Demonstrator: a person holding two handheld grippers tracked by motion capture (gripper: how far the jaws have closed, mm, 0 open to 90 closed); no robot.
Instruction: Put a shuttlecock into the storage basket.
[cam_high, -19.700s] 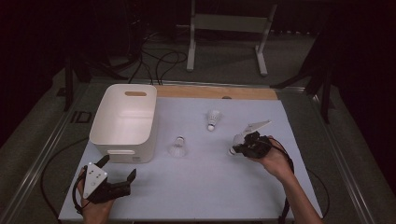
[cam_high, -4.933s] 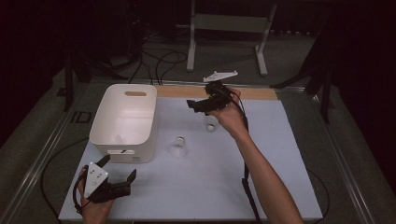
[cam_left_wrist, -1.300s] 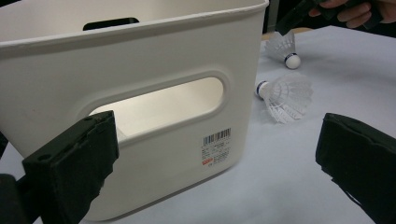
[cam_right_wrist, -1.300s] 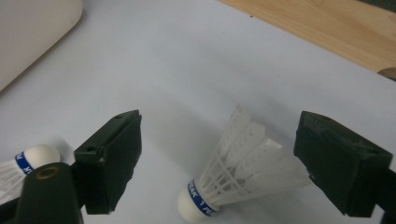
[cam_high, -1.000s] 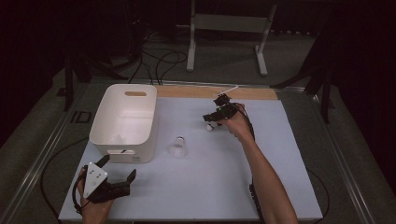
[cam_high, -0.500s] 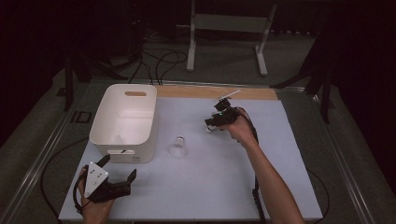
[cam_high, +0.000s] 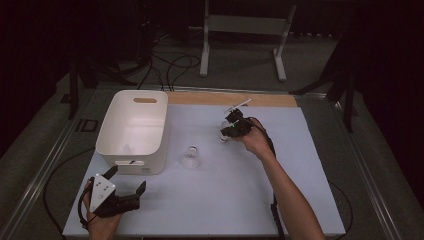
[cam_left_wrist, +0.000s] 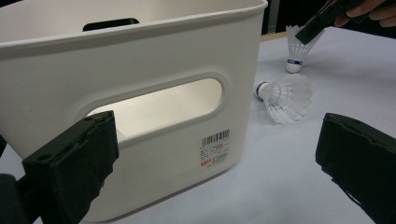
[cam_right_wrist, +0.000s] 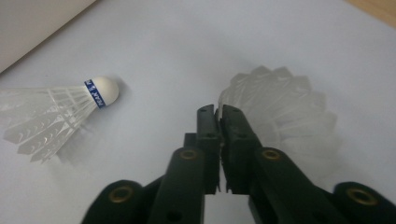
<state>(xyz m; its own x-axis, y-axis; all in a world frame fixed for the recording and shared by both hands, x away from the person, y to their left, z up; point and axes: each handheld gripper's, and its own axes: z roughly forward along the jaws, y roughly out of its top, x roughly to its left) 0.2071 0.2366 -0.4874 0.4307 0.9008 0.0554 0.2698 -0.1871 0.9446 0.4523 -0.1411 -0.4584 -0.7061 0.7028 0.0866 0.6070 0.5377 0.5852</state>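
White bin (cam_high: 131, 131) at table's (cam_high: 300, 165) left, shuttlecock (cam_high: 190, 158) lying just right of it, right gripper (cam_high: 231, 128) over a second shuttlecock (cam_high: 223, 137) farther back, jaw state unclear, left gripper (cam_high: 125, 187) near front-left corner, jaws spread apart, holding nothing.

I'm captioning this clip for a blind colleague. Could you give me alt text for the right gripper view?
The right gripper, its black jaws pinched together, grips the feather skirt of an upright shuttlecock on the white table. A second shuttlecock lies on its side to the left, its blue-banded cork pointing right.
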